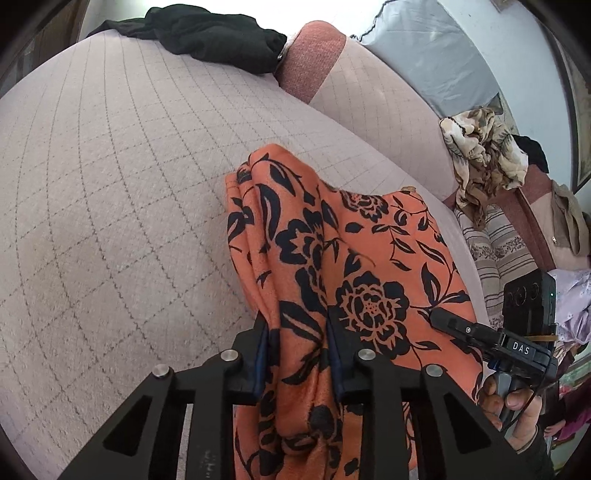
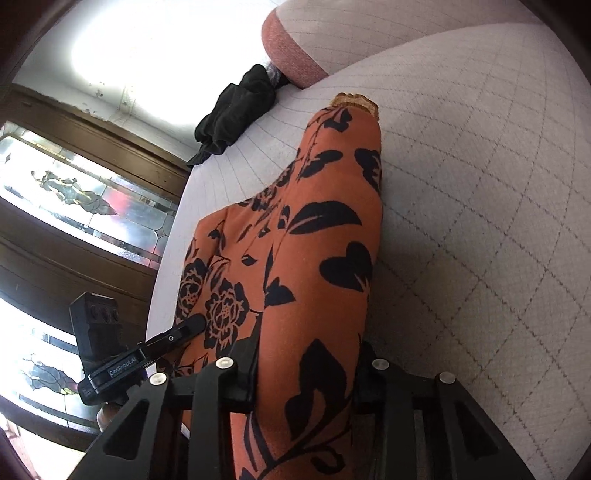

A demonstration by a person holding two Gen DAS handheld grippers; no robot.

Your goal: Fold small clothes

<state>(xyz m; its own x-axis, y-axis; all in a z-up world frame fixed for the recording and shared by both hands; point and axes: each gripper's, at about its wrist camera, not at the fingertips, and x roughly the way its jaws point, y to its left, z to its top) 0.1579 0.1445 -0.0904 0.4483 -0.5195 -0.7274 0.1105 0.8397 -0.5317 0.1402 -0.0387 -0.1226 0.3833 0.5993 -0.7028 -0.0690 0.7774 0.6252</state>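
1. Where the left gripper [image 1: 297, 332] meets the orange floral garment [image 1: 354, 258], its two fingers are pressed onto a bunched fold of the cloth, which fills the gap between them and spills down past the frame.
2. Likewise the right gripper [image 2: 306, 354] pinches a thick fold of the same garment [image 2: 325, 229], with cloth packed between its fingers.
3. The garment is held over the quilted pinkish sofa seat [image 1: 110, 206], its far end drooping toward the cushion; in the right wrist view a tan ruffled trim [image 2: 356, 100] shows at that far tip.
4. From the left wrist view the right gripper [image 1: 436, 317] appears at the lower right edge of the cloth, with the person's hand [image 1: 517, 410] around its handle.
5. From the right wrist view the left gripper [image 2: 195, 323] shows at the cloth's left edge.
6. No basket, bin or box can be made out; clothes lie loose instead.
7. A black garment [image 1: 214, 35] lies crumpled at the far end of the seat, beside the reddish armrest [image 1: 314, 59].
8. A beige patterned cloth [image 1: 484, 147] is heaped at the right, on the sofa's back.
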